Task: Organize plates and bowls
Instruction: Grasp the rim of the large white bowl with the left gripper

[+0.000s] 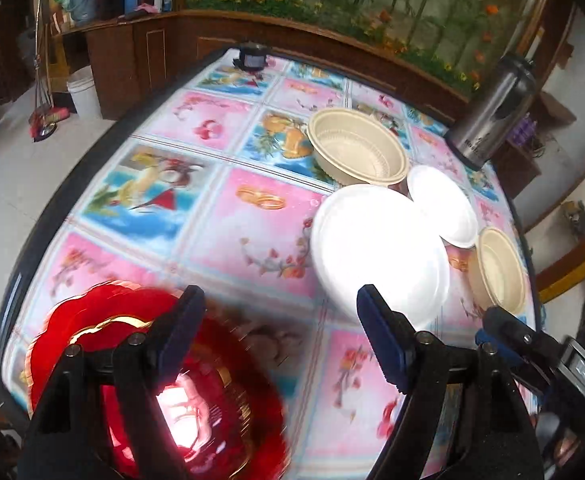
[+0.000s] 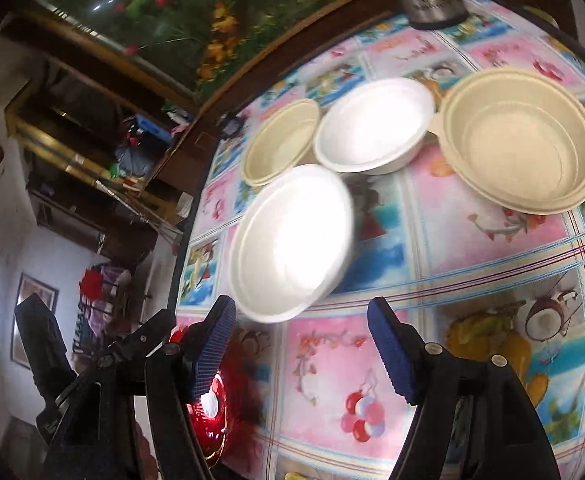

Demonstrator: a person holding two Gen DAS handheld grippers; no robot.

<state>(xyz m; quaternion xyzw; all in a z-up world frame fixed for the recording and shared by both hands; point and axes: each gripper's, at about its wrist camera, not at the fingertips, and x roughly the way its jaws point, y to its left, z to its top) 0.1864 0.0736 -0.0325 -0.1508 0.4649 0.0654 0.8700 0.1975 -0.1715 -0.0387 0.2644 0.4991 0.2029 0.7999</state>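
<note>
The sorting looks barely begun: on the patterned tablecloth two white foam plates and two beige bowls lie as loose singles near one another, the red plates well apart at the near edge. The left gripper stands wide and empty; the right gripper is open, holding nothing, its jaws just short of the nearest white plate

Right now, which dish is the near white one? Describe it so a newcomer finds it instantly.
Start at the steel thermos on the far side of the picture-print tablecloth. In front of it sits a cluster of two beige bowls and two white dishes. The near white dish is the cluster's closest piece to the grippers and looks larger than the other white dish.
</note>
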